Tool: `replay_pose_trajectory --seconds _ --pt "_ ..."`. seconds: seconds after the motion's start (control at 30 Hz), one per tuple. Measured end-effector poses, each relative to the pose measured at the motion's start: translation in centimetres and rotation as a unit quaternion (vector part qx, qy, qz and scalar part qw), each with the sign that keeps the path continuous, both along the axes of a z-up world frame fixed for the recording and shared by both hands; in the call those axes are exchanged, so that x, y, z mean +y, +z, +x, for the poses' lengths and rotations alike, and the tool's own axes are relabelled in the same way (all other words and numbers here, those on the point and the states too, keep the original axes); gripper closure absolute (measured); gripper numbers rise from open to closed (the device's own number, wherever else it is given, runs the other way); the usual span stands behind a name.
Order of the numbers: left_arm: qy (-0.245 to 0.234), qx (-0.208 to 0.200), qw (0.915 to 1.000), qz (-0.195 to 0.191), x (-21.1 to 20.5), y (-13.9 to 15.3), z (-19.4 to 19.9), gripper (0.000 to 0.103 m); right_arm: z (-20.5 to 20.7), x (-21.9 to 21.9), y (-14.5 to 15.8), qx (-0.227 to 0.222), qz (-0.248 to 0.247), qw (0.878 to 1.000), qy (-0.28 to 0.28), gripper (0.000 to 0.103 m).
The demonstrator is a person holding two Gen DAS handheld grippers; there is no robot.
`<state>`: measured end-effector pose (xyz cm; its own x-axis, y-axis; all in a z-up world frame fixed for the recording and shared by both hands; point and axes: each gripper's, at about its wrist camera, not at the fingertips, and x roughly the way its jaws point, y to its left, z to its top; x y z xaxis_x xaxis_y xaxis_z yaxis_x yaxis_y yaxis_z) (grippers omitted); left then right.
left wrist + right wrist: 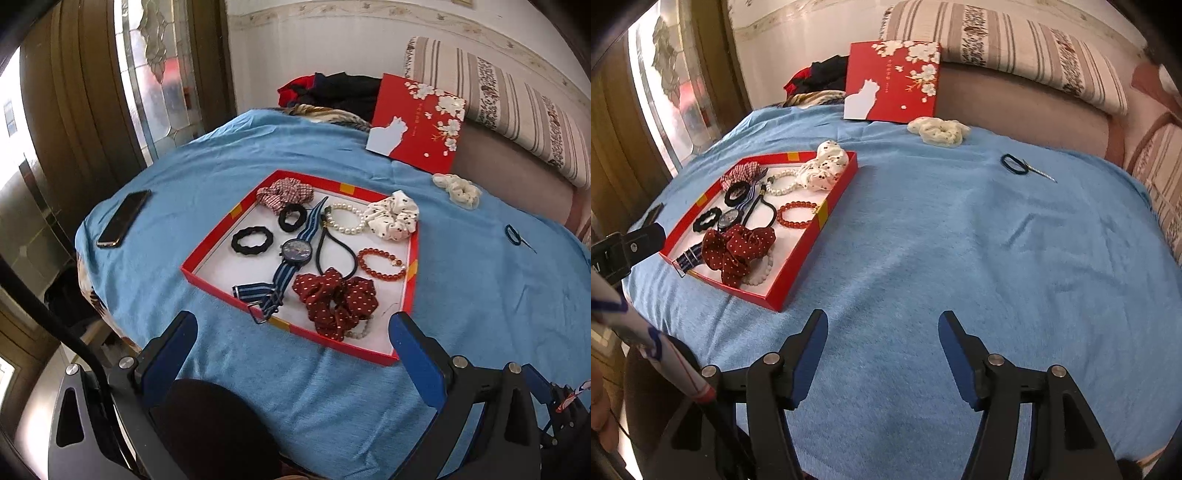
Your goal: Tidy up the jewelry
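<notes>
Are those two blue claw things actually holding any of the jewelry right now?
No. The left gripper and the right gripper are both open with nothing between their fingers. The jewelry lies in the red tray or on the blue cloth.

Blue-cloth table point(923, 240): red tray point(805, 254), lid point(892, 85), phone point(123, 218), cream scrunchie point(938, 131), dark hair tie point(1014, 163).

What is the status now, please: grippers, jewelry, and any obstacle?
Left gripper and right gripper open, empty. Red tray mostly filled; cream scrunchie and dark hair tie outside on the blue cloth. Path unobstructed.
</notes>
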<state>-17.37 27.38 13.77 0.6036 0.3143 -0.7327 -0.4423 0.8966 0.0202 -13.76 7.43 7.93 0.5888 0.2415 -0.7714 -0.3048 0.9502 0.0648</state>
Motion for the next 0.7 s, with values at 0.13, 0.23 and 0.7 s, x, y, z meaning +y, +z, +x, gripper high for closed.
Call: replay_pose_trajectory --seconds 0.13,0.23,0.7 --pt "0.006 0.005 0.9999 -0.014 1.3 -0.5 0.1 0.000 0.4 1.8 0.5 -0.007 -0.020 1.000 0.014 0.036" --pt "0.012 0.010 0.9996 -0.025 2.3 -1.1 0.0 0.000 0.8 3.3 1.1 -0.016 -0.031 0.999 0.024 0.035" --pt "0.012 0.036 0.9982 -0.047 4.0 -3.2 0.2 0.000 1.2 6.5 1.5 -0.031 -0.076 0.996 0.034 0.034"
